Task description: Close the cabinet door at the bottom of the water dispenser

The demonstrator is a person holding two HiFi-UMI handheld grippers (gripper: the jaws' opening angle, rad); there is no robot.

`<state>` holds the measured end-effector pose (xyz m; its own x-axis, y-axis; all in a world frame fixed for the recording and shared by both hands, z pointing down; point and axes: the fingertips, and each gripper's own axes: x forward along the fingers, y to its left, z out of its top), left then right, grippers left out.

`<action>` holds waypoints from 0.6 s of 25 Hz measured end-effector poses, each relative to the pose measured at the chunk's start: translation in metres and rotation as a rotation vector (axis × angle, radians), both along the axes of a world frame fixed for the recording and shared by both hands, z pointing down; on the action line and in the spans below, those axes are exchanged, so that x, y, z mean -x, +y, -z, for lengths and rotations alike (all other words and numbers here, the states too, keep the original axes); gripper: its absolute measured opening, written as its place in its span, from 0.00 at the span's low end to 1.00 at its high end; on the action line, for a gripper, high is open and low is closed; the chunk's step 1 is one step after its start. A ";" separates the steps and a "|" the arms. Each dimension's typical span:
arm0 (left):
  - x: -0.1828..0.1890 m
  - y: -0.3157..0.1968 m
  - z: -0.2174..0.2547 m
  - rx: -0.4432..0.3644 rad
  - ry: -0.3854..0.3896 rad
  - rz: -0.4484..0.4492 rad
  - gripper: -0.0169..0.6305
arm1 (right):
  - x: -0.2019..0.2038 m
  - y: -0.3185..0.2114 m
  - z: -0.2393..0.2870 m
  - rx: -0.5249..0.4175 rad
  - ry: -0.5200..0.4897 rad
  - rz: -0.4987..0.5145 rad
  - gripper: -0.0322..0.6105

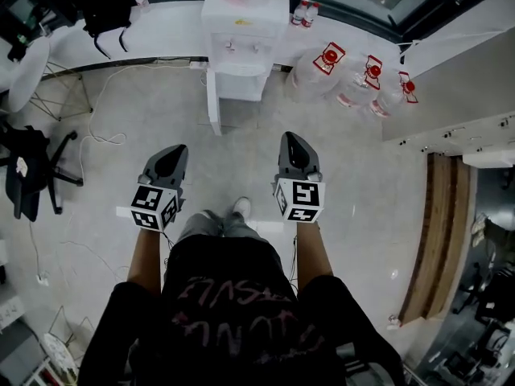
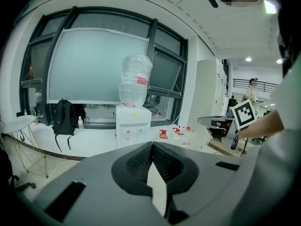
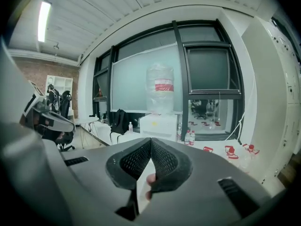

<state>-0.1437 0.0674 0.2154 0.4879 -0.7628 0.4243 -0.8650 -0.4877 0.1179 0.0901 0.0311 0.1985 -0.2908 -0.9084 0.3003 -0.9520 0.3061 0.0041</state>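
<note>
The white water dispenser (image 1: 245, 22) stands against the far sill with a big clear bottle on top. Its bottom cabinet door (image 1: 213, 99) is swung out to the left, edge-on to me. In the left gripper view the dispenser (image 2: 133, 121) is straight ahead and still some way off, and so is the dispenser (image 3: 159, 124) in the right gripper view. My left gripper (image 1: 175, 151) and right gripper (image 1: 291, 139) are held side by side over the floor, pointing at the dispenser. Both are shut with nothing between the jaws.
Several large water jugs (image 1: 346, 75) lie on the floor right of the dispenser. A black backpack (image 1: 105, 6) leans on the sill to the left, with a round table (image 1: 28, 71) and an office chair (image 1: 28, 171) further left. Cables (image 1: 105, 139) trail on the floor.
</note>
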 end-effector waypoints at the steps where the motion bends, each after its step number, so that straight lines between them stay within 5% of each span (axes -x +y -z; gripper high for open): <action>1: 0.000 -0.003 -0.003 0.008 0.002 0.000 0.05 | 0.001 -0.003 -0.003 0.002 0.013 0.010 0.07; 15: 0.021 -0.075 -0.057 0.068 0.047 -0.073 0.05 | 0.035 -0.051 -0.045 0.105 0.070 0.015 0.07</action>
